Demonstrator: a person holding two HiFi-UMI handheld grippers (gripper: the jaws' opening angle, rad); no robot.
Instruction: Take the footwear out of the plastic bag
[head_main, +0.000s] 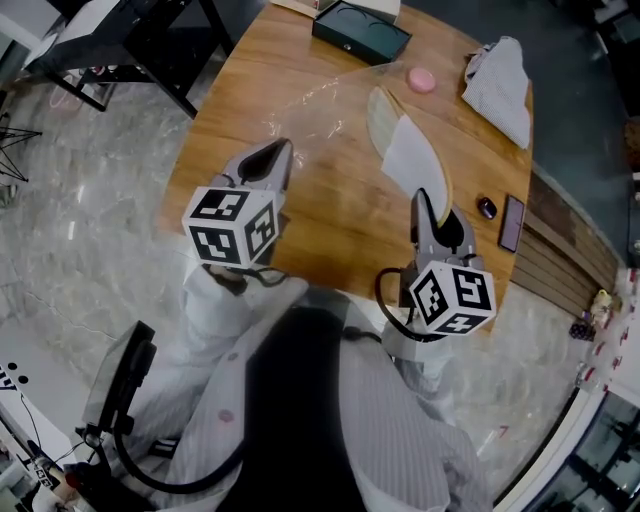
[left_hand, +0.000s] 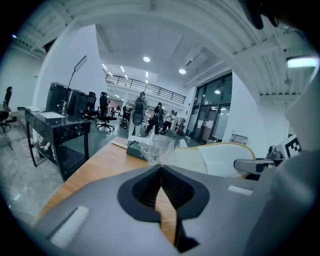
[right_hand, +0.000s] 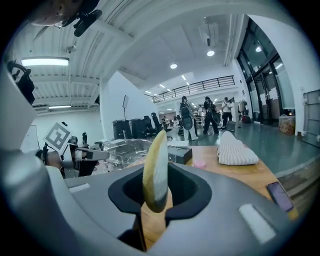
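A crumpled clear plastic bag (head_main: 318, 108) lies on the wooden table (head_main: 330, 225). My left gripper (head_main: 279, 152) is shut on the bag's near end, and the plastic (left_hand: 154, 146) bunches just past its closed jaws (left_hand: 161, 168). A white slipper with a yellowish sole (head_main: 417, 160) stands on edge to the right of the bag. My right gripper (head_main: 427, 208) is shut on its near end, so the slipper (right_hand: 155, 155) shows edge-on between the jaws (right_hand: 159, 172). A second slipper (head_main: 379, 118) lies behind it, against the bag; whether it is inside I cannot tell.
At the table's far side sit a dark green box (head_main: 361, 31), a pink round thing (head_main: 421, 79) and a folded striped cloth (head_main: 500, 76). A phone (head_main: 511, 222) and a small dark object (head_main: 487, 207) lie near the right edge. A black desk (left_hand: 60, 132) stands beyond the table.
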